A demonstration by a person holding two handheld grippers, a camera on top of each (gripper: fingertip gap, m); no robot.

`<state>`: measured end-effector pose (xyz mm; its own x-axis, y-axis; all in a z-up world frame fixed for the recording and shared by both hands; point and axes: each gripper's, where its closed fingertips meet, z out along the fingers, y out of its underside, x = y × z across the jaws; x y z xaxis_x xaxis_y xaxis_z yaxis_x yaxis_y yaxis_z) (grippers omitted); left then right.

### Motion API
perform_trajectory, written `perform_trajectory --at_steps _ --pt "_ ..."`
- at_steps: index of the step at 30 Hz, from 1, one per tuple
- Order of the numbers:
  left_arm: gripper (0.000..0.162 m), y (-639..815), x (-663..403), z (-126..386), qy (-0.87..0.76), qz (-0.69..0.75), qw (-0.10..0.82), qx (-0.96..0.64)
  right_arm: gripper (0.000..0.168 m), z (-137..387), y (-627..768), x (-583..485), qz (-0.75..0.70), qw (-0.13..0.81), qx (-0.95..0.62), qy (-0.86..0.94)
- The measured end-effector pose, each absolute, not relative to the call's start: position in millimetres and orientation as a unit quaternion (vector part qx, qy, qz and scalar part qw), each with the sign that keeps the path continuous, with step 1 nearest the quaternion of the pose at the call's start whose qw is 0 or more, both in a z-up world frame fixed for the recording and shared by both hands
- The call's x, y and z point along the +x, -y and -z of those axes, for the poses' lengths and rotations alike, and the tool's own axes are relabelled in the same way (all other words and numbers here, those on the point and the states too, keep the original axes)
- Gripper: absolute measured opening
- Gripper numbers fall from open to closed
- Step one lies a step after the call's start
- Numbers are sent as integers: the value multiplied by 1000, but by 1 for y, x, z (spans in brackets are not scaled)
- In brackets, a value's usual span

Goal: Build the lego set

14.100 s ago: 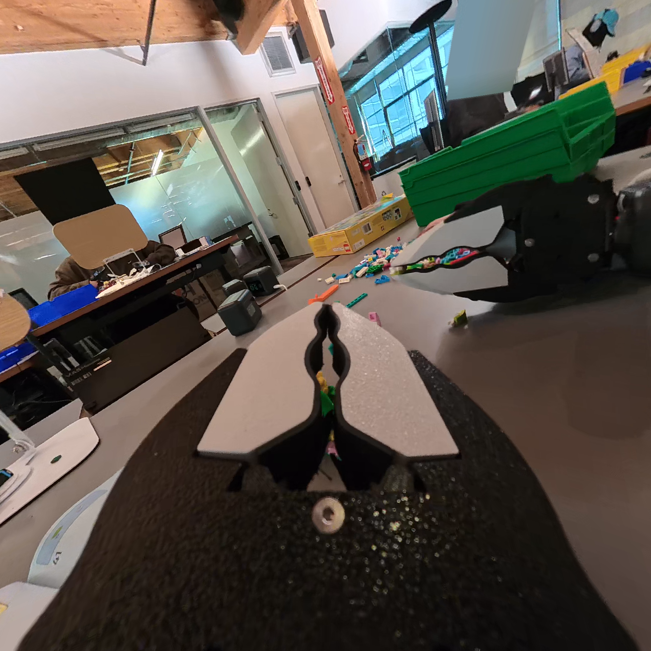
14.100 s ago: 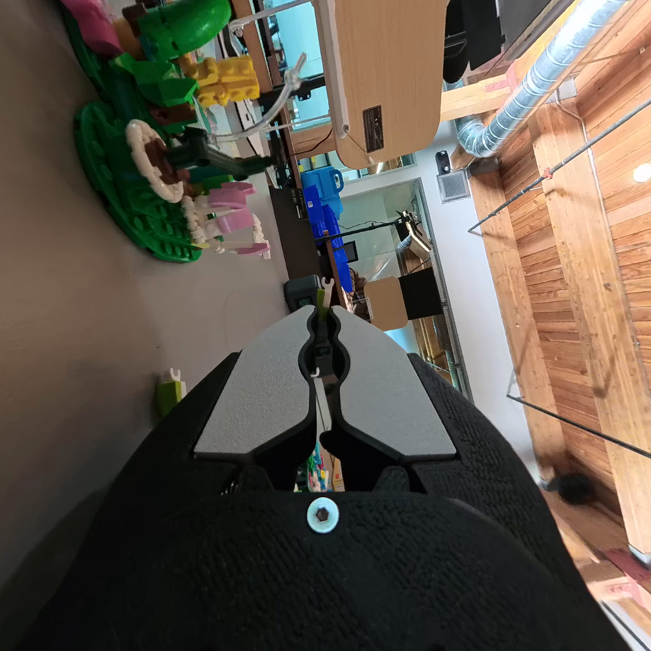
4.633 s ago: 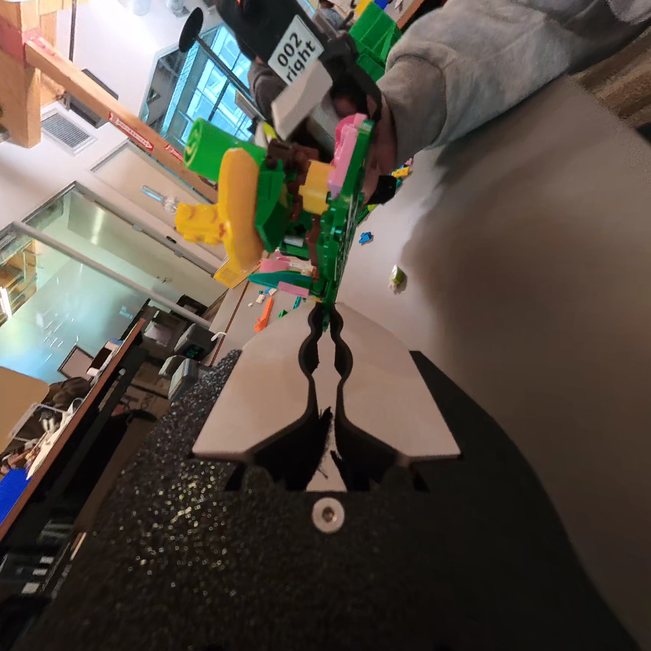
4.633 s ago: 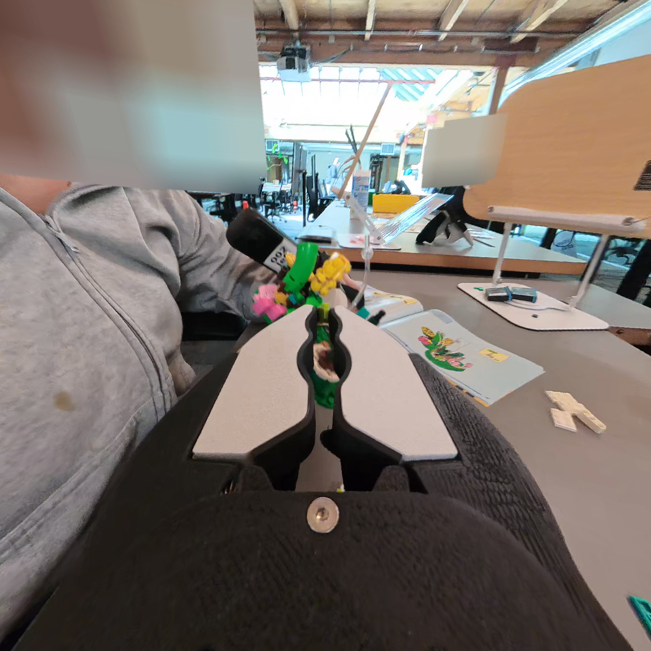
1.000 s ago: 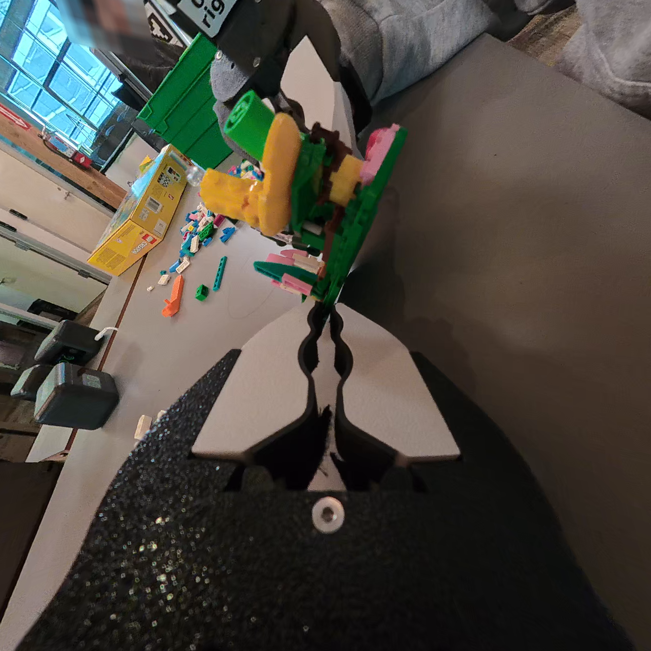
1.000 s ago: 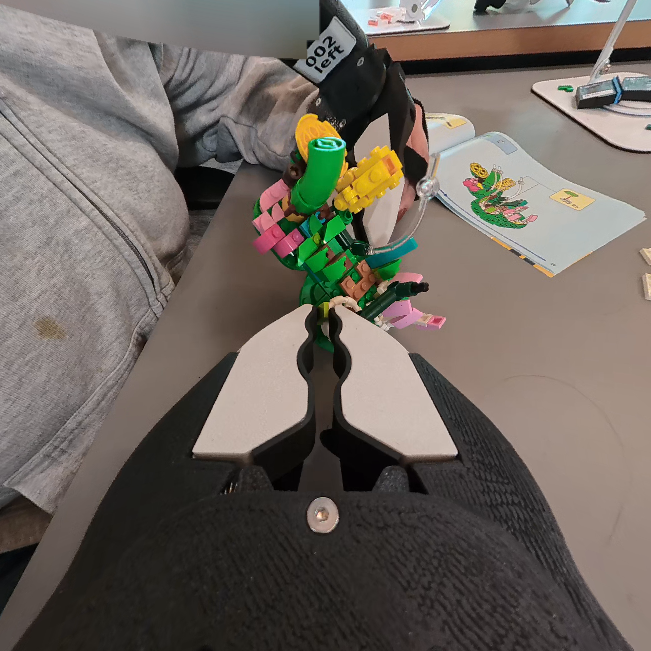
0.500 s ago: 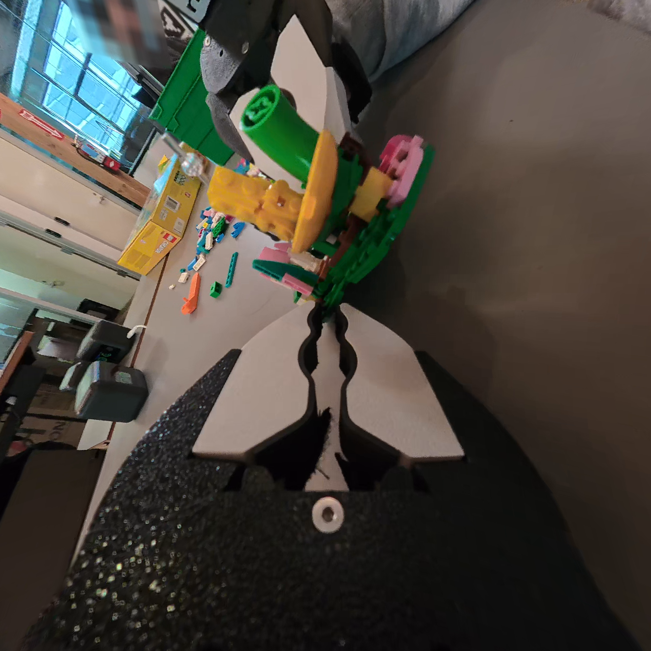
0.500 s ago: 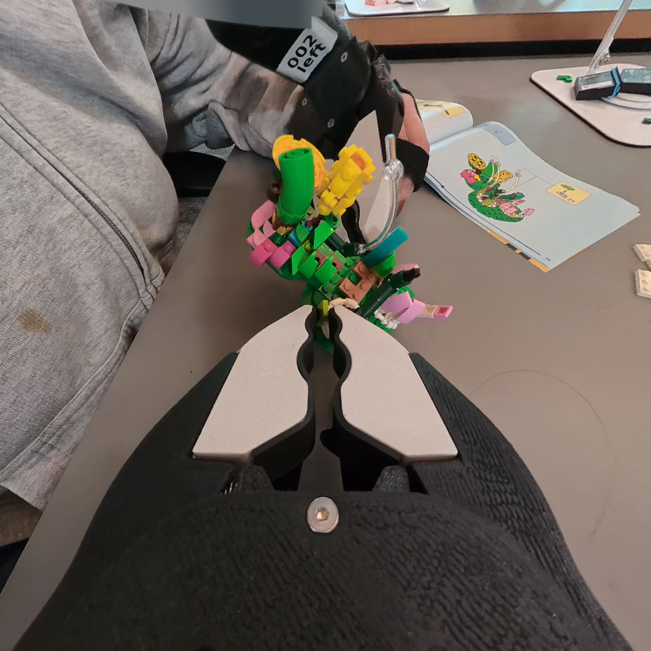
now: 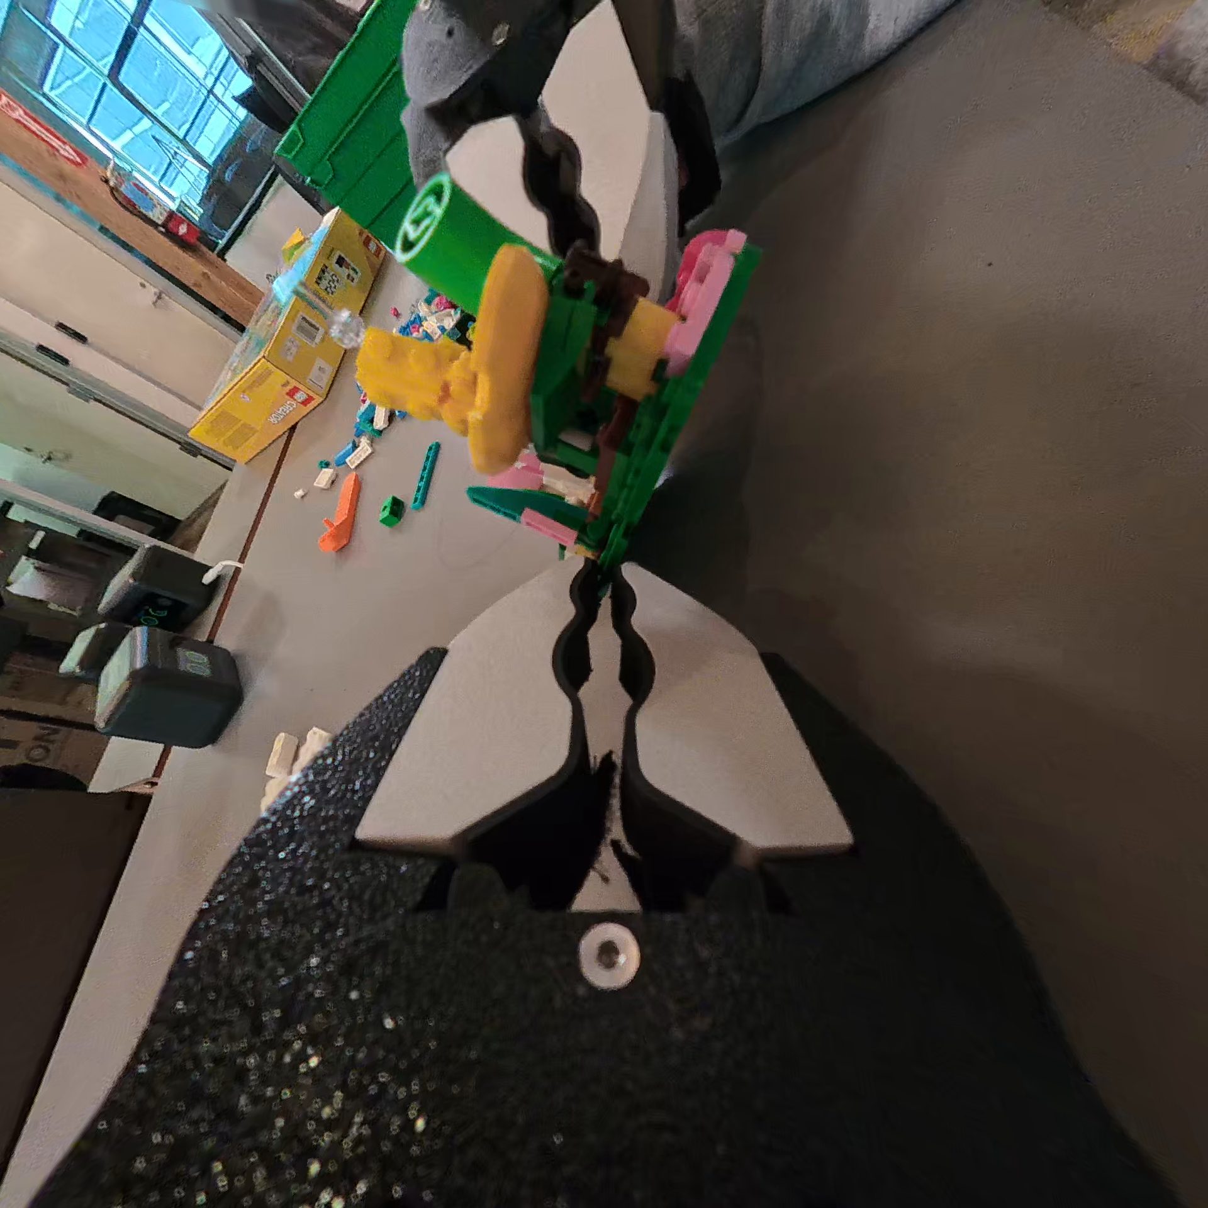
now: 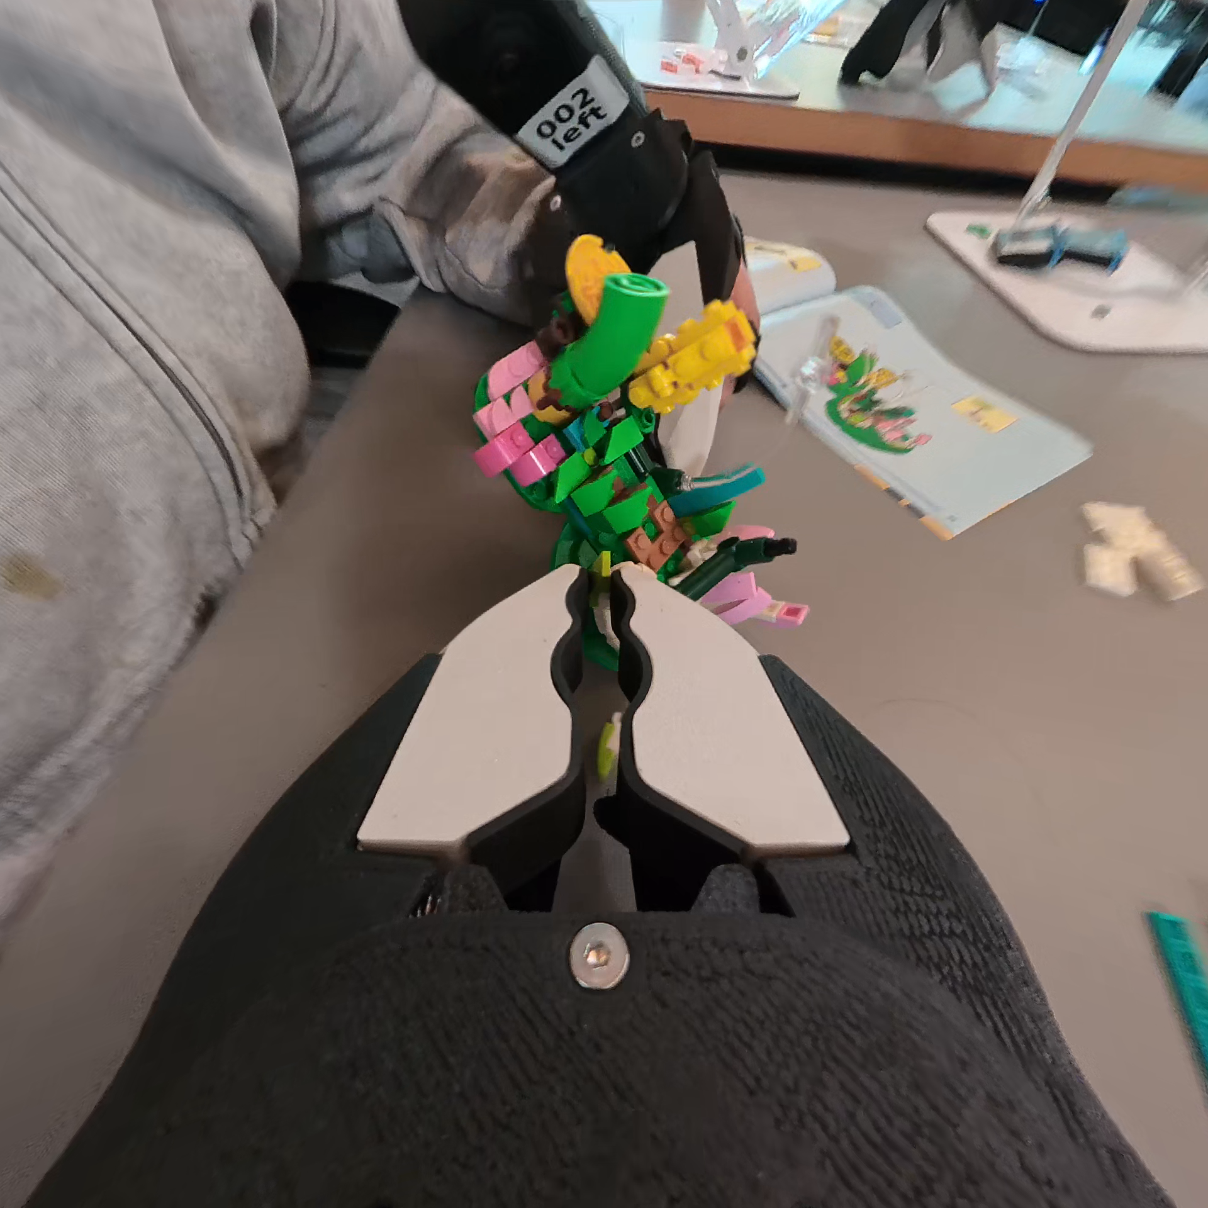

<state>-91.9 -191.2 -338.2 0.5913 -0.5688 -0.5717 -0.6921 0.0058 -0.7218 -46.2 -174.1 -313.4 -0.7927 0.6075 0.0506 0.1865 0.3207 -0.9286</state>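
The lego model (image 9: pixel 627 392) is a green base plate with a green tube, yellow and pink pieces. It is held up off the grey table, tilted on edge. My left gripper (image 9: pixel 603 575) is shut on the rim of its base plate. My right gripper (image 10: pixel 601 578) is shut on a small lime piece (image 10: pixel 604 565) and holds it against the near end of the model (image 10: pixel 601 484). In the left wrist view the right gripper's tips (image 9: pixel 578 251) touch the model's far end. In the right wrist view one of the left gripper's fingers (image 10: pixel 693 425) shows behind the model.
An open instruction booklet (image 10: pixel 915 418) and small white pieces (image 10: pixel 1137 555) lie right of the model. A yellow box (image 9: pixel 287 366), a pile of loose bricks (image 9: pixel 392 418), an orange piece (image 9: pixel 340 516) and green bins (image 9: pixel 353 131) lie farther off. A person's grey sleeve (image 10: pixel 131 327) is at the left. The gap from one gripper's tips to the other's is roughly 6 cm.
Both grippers have kept their hold for the last second while the model turned and tilted a little between them. 14 s ago the model stood on the table.
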Motion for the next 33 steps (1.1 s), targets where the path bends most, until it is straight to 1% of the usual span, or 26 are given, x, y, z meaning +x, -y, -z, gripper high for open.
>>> perform_trajectory --at_steps 2,4,8,10,12,15,16,18,24,29,33 --pt "4 191 -93 338 -437 -44 549 -711 4 313 173 -47 -517 221 -239 791" --pt "4 190 -94 337 -433 -41 548 -715 4 313 172 -48 -520 216 -245 789" --pt "4 189 -96 337 -424 -40 545 -722 5 313 171 -51 -547 146 -296 769" --pt "4 189 -96 337 -422 -36 544 -724 5 312 170 -51 -553 129 -306 764" --pt "4 189 -96 337 -420 -33 543 -726 5 313 170 -51 -542 158 -284 775" --pt "4 189 -97 337 -419 -31 543 -727 4 312 167 -52 -510 237 -227 795" --pt "4 189 -97 337 -420 -30 542 -727 4 312 166 -53 -507 245 -224 795" --pt "4 189 -97 337 -422 -31 543 -726 4 312 165 -53 -512 234 -230 794" --pt "4 190 -96 337 -423 -28 541 -726 5 313 163 -52 -540 157 -278 779" --pt "4 190 -96 337 -423 -26 540 -727 4 313 164 -52 -528 184 -243 792" --pt "4 190 -96 337 -422 -24 539 -729 4 314 163 -52 -525 188 -232 797"
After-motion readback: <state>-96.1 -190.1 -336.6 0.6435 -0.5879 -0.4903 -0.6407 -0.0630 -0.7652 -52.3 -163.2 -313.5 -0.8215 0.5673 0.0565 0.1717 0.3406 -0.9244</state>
